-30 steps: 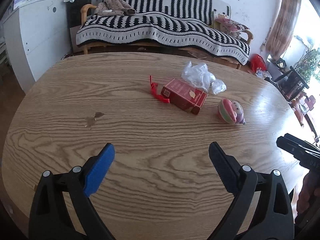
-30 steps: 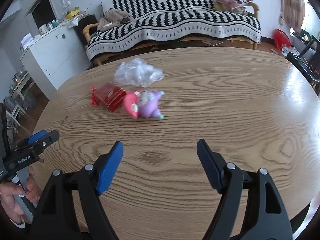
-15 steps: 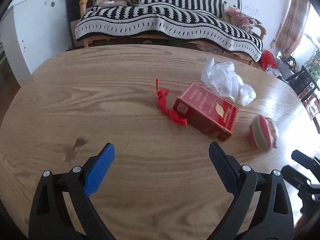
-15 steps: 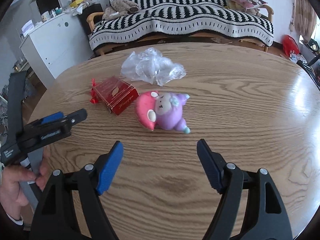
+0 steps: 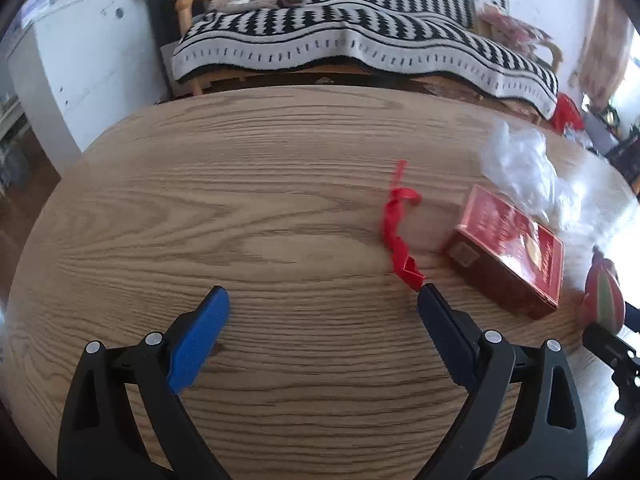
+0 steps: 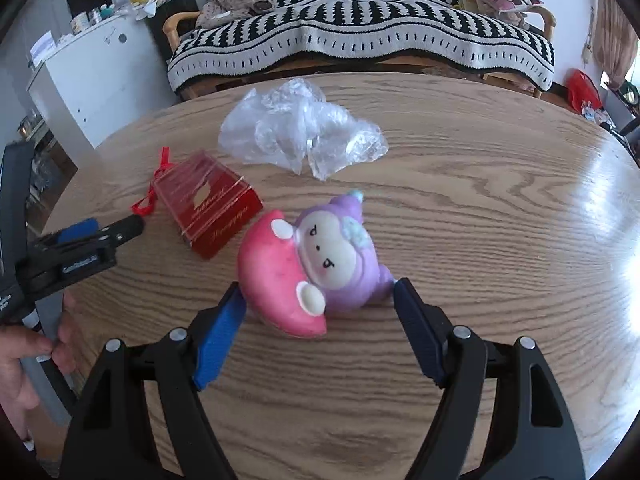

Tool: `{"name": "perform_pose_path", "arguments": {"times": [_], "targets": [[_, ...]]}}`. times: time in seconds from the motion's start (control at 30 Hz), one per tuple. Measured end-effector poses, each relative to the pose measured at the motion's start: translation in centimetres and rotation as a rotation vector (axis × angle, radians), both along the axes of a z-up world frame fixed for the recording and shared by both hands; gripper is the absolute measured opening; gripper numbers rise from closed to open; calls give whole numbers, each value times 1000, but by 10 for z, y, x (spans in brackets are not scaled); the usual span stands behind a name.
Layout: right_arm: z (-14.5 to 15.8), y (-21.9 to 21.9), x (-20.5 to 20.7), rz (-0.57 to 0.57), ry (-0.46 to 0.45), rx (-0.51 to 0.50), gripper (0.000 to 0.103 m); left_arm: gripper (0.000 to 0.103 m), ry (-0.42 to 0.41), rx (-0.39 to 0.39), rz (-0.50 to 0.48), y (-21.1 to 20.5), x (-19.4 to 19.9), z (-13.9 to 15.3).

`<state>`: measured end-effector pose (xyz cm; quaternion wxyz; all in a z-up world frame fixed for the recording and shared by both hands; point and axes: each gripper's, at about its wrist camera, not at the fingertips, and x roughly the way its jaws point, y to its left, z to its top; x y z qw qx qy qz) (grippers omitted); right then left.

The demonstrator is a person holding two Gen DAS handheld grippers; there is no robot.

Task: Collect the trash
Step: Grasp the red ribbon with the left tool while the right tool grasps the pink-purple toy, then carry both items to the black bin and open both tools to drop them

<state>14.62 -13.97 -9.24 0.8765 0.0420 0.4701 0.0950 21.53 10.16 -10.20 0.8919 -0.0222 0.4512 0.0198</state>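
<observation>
Ribbon (image 5: pixel 396 232) touches the wide-open left tool's (image 5: pixel 320 304) right fingertip.

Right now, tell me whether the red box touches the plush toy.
Apart. The right wrist view shows a strip of bare table between the red box and the plush toy.

Bare tabletop (image 5: pixel 248 208) lay open before the left hand-held gripper (image 5: pixel 320 300). Red ribbon (image 5: pixel 396 232) and red box (image 5: pixel 512 252) crowded its right. The plush toy (image 6: pixel 312 264) blocked the right hand-held gripper (image 6: pixel 318 288), crumpled plastic (image 6: pixel 304 132) beyond.
</observation>
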Motion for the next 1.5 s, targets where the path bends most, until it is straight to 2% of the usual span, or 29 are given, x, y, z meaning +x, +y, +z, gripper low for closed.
{"name": "perform_pose_path", "arguments": {"times": [0.17,0.4,0.47,0.53,0.57,0.67,0.7,0.73,0.83,1.03,1.2,1.5], "targets": [[-1,3,3,9,-16,-40,74,92,-2,23,-80,-12,2,-1],[-3,4,8,0,-38,-73,73,92,-6,53,-131,-29,16,0],[-3,6,9,4,-48,-89,70,86,-9,39,-142,-29,18,0],[-3,7,10,5,-50,-88,65,70,-22,39,-148,-29,19,2],[-3,6,10,6,-49,-85,63,65,-26,40,-152,-29,19,2],[-1,5,10,5,-49,-90,54,37,-29,45,-164,-32,17,5],[-1,4,10,1,-49,-84,50,18,-28,47,-169,-33,16,6],[0,4,10,0,-46,-76,47,13,-23,44,-173,-34,15,7],[6,2,5,4,-45,-54,42,11,-9,15,-179,-36,5,8],[26,1,-16,18,-82,-58,39,10,6,24,-155,-33,-23,13],[43,-14,-42,17,-102,-46,39,10,-11,18,-134,-33,-55,33],[72,-64,-93,-27,-129,-34,39,10,-57,14,-220,-86,-120,63]]}}
